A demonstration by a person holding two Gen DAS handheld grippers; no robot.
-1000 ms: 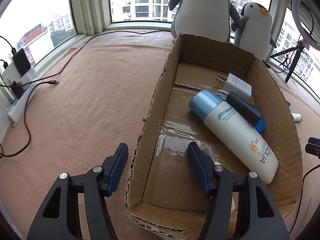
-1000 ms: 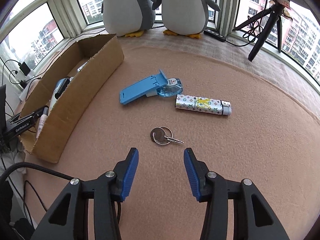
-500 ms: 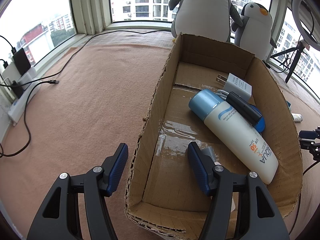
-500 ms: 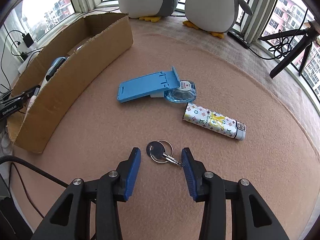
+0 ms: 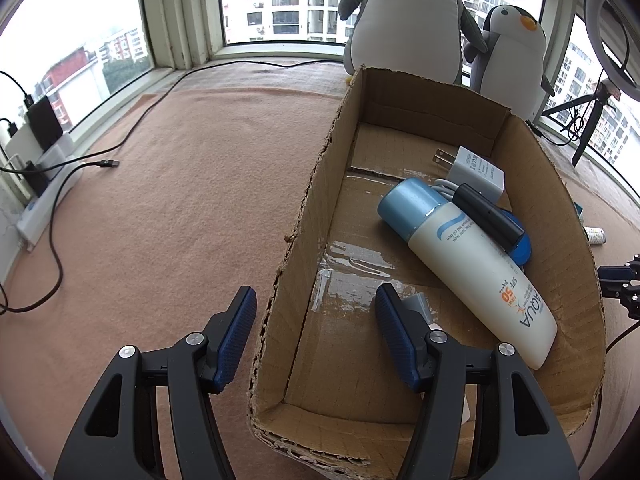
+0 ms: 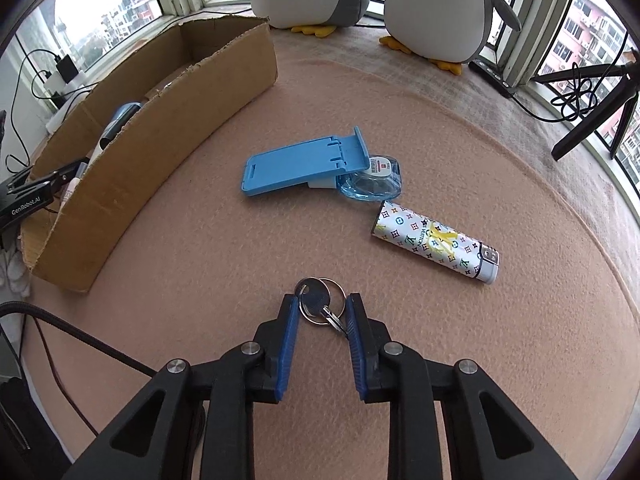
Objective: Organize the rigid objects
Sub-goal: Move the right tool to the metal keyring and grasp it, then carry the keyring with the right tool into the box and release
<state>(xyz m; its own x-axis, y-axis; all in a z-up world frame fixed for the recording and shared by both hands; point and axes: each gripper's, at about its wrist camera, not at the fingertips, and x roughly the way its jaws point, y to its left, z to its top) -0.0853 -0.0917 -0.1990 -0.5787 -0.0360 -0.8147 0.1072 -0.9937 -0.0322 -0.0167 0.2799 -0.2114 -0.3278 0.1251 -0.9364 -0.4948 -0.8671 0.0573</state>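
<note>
The right gripper (image 6: 321, 307) is low over the tan felt counter (image 6: 200, 280), its jaws narrowed around a key on a ring (image 6: 320, 305); the blue pads flank the key closely, but whether they actually pinch it cannot be told. Only the right wrist view shows what lies loose near the counter's middle: a blue phone stand (image 6: 298, 166) resting on a clear blue bottle (image 6: 374, 182), and beside them a patterned lighter (image 6: 436, 246). The cardboard box (image 6: 152, 136) sits toward the left edge.

The left wrist view alone looks into that box (image 5: 304, 216), where a sunscreen bottle (image 5: 468, 258) lies diagonally, with a black stick (image 5: 486, 216) across it and a white charger plug (image 5: 474, 170) behind. The left gripper (image 5: 314, 334) holds nothing, jaws wide apart astride the box's left wall. Two stuffed penguins (image 5: 408, 16) stand at the window edge.
</note>
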